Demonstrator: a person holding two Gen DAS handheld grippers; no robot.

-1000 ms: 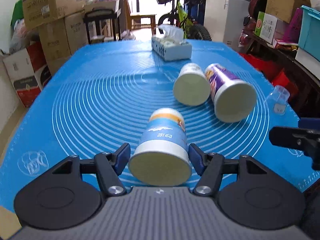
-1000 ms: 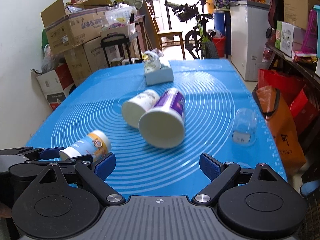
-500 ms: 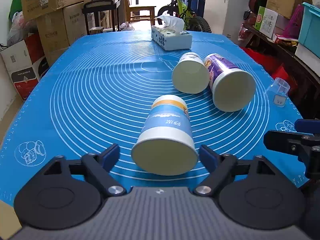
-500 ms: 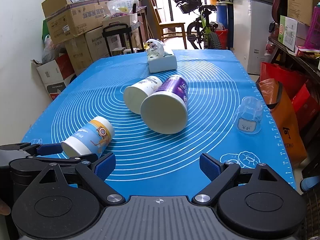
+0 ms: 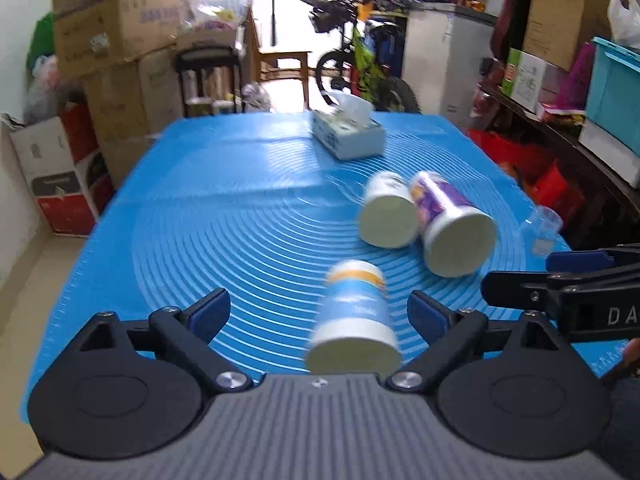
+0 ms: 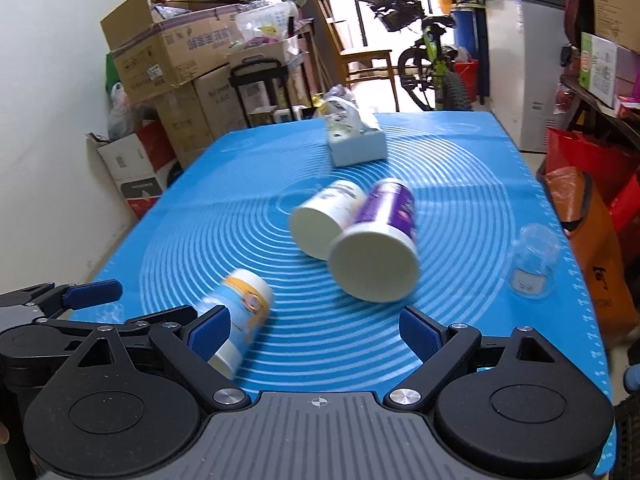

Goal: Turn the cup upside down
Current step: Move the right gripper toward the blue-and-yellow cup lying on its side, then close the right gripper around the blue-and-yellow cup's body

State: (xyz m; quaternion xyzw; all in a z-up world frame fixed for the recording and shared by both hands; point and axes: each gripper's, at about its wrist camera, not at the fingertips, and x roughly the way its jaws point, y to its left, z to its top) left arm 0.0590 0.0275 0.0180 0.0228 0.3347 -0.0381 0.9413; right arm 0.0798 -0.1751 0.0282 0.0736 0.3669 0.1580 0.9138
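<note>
Blue cup (image 5: pixel 354 316) on its side (blurred), left gripper (image 5: pixel 319 312) spread wide around it

Only two big white letters, "DA", could be read, printed on the black side of the right gripper (image 5: pixel 520 276) at the edge of the left wrist view. Blue print ran along the cardboard box (image 6: pixel 176 48) stacked by the wall, but was too blurry to read. Same for the blue marks on the blue cup (image 5: pixel 354 316) lying on its side. A white sticker on the small clear cup (image 6: pixel 530 264) carried tiny writing, too smeared to make out. A dark mark on the orange bag (image 6: pixel 600 276) looked like a letter but could not be read for sure.
</note>
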